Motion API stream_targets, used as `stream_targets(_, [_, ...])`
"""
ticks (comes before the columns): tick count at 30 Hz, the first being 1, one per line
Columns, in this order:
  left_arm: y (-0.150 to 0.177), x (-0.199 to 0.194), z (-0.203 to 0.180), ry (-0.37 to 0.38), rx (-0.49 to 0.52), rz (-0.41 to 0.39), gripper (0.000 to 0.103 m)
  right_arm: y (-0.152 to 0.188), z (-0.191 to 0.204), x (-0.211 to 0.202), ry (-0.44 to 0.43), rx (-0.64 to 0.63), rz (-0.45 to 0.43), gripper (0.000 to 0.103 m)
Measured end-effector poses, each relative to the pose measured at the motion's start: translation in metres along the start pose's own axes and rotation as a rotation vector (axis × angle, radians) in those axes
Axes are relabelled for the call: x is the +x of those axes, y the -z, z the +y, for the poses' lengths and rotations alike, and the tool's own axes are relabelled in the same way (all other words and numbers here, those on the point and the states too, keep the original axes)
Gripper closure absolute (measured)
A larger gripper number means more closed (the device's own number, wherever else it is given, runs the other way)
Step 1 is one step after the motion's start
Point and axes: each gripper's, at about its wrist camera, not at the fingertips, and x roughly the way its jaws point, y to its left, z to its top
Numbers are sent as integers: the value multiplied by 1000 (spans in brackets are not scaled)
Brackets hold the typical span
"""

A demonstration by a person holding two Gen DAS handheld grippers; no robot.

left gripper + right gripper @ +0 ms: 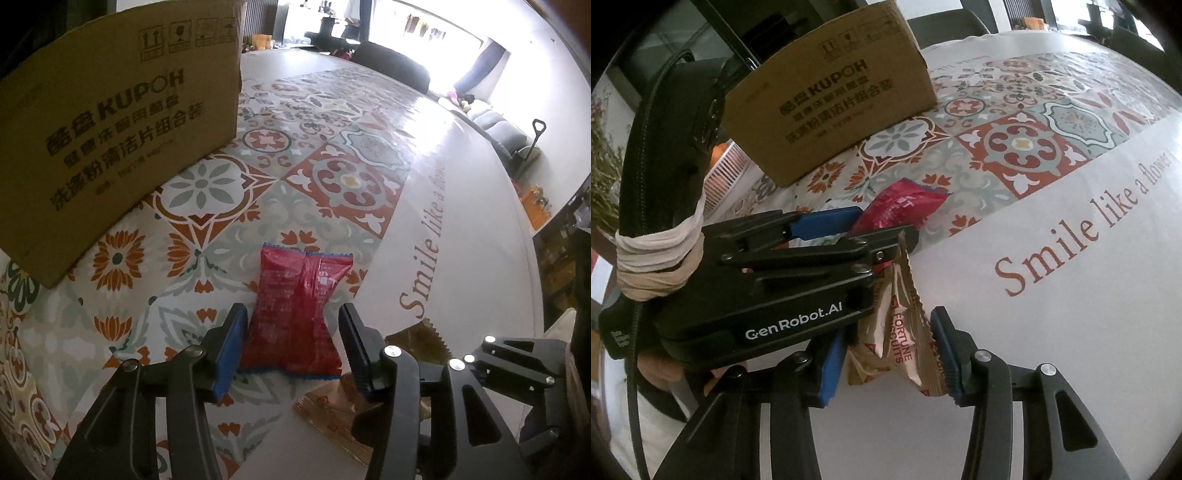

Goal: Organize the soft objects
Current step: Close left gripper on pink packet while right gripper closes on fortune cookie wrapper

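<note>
My left tongs (291,325) stand open astride a red snack packet (295,314), one blue-padded finger on each side of its pinched waist and neither visibly pressing it. The packet lies flat on the bench (461,240), at the seam where the tiled floral print gives way to the plain white band lettered "Smile like a flower".

My right tongs (886,354) are likewise open, bracketing a crumpled gold fortune-biscuit packet (901,332). The right wrist view shows that packet standing up on edge between the pads. Whether either pad touches it I cannot tell. The body of my left tongs crosses just above it, so the two tools crowd one patch of bench, with the gold packet just beside the red one.

Beyond both, toward the bench's far-left side, stands a brown cardboard box (122,122) printed KUPOH. Its top and its inside are out of sight, so I cannot say what, if anything, it already holds.

By my reading, the sorting is at an early stage. Both packets sit on the bench, neither lifted nor gripped. If the box is the destination, which I take as likely, two grasps and two carries remain.
</note>
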Motion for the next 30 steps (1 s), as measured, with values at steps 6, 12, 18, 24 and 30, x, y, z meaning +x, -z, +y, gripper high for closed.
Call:
stream_targets(6, [-6,7,-4,-10,5,-1,63,-3,-5,-1,9,3,-3,57])
stream_targets(12, [-6,7,-3,-15,-14,-7,69,-5,-7,-2,13,-13,-4,57])
stream_targets(18, [4,-12,2,-91,-34,-52,69,-5,-8,-5,13,-34,-8,58])
stream_targets(24, [16,-38,4,-191,-56,-92,69,-4,-9,-9,2,-58,-15,59])
stream_targets(30, [26,-58,-6,-293,-83,-129,69,-4,-10,-12,-18,-96,-24,61])
